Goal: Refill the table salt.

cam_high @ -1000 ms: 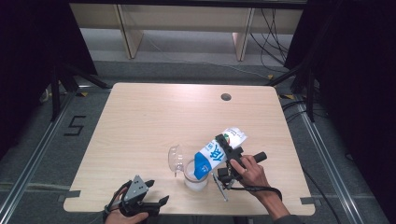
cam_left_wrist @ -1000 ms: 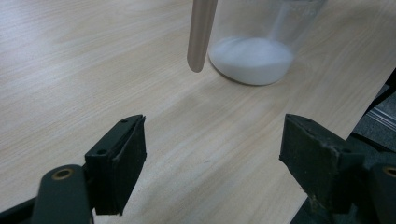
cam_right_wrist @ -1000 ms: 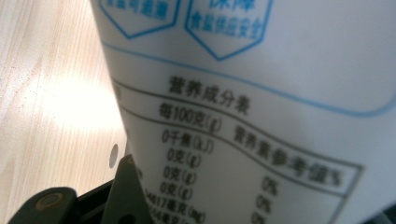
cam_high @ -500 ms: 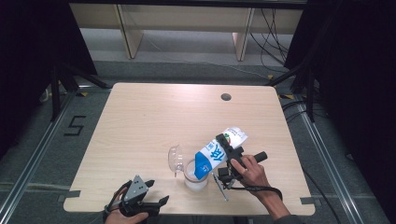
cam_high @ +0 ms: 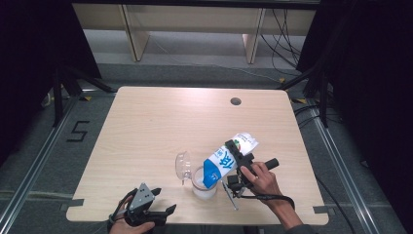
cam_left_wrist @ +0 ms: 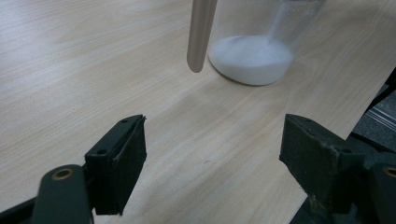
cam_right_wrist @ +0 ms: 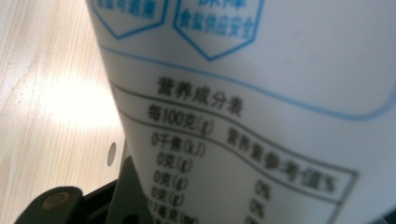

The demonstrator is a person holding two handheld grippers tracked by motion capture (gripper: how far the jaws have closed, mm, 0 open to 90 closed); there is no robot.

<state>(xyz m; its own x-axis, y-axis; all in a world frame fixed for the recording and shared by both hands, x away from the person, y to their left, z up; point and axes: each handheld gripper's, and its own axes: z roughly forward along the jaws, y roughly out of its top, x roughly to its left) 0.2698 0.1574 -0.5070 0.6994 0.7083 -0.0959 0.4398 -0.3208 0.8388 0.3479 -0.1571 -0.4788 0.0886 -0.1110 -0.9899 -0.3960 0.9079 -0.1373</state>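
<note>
Nearest to me, my left gripper [cam_high: 155, 213] rests at the near edge of the counter [cam_high: 146, 126], its jaws spread wide with nothing between them. Looking along those jaws in the left gripper view, I see bare wood grain first, then, ahead and a little to the right, the clear cup [cam_left_wrist: 261, 42] with a mound of white salt [cam_left_wrist: 251, 58] lying in its bottom. A pale wooden stick [cam_left_wrist: 200, 35] hangs down in front of the cup's left side, its rounded tip just above the counter.

To the right of that gripper, at about the same depth, my right gripper [cam_high: 237, 168] is clamped on the salt bag [cam_high: 226, 161], a white pouch with a blue lower part and large white characters. I hold it tilted, its blue end dipping to the cup's [cam_high: 203, 183] rim, its white end raised away behind the gripper. In the right gripper view the bag [cam_right_wrist: 261, 102] presses right up against the camera: blue-outlined badges above, a printed nutrition table in dark characters below, the print slightly blurred. One jaw shows at the bottom edge against the bag.

Just left of the cup a clear lid [cam_high: 183, 166] stands on edge on the counter, near the cup; I cannot tell whether they touch. A slim metal piece [cam_high: 230, 196] lies on the counter beneath my right hand [cam_high: 260, 180]. Far beyond both grippers, a round cable hole [cam_high: 235, 101] sits near the counter's far edge.
</note>
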